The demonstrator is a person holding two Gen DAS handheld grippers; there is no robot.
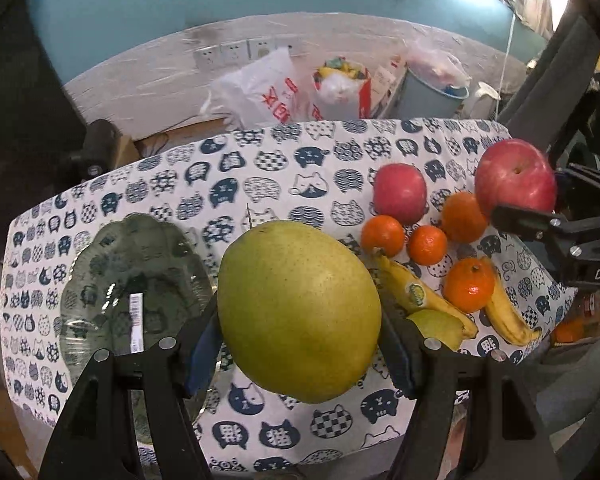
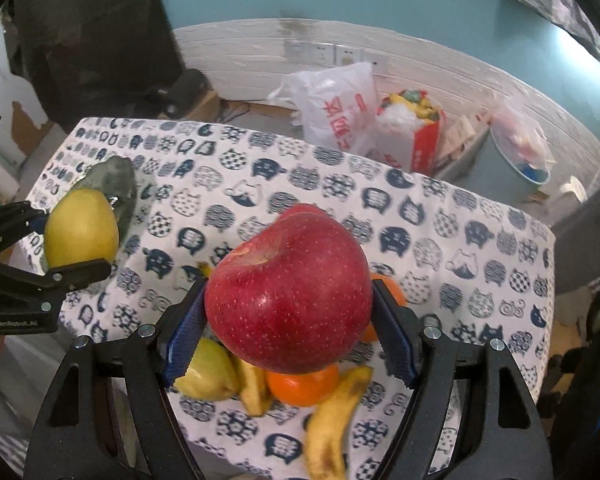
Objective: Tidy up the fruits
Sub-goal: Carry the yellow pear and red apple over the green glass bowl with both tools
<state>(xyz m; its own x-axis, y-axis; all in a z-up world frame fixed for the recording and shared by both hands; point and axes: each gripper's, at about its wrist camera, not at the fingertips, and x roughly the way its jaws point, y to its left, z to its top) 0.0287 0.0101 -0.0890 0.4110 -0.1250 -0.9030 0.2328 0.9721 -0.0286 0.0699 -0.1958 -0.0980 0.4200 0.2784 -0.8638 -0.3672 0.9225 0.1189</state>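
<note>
My left gripper is shut on a large green pear and holds it above the cat-print tablecloth, just right of a clear glass plate. My right gripper is shut on a big red apple and holds it above the fruit pile. The same apple shows in the left wrist view, and the pear in the right wrist view. On the cloth lie a second red apple, several tangerines, two bananas and a second green pear.
The small table has edges close on all sides. Behind it on the floor stand a white plastic bag, a red box of rubbish and a grey bin. A dark chair stands at the left.
</note>
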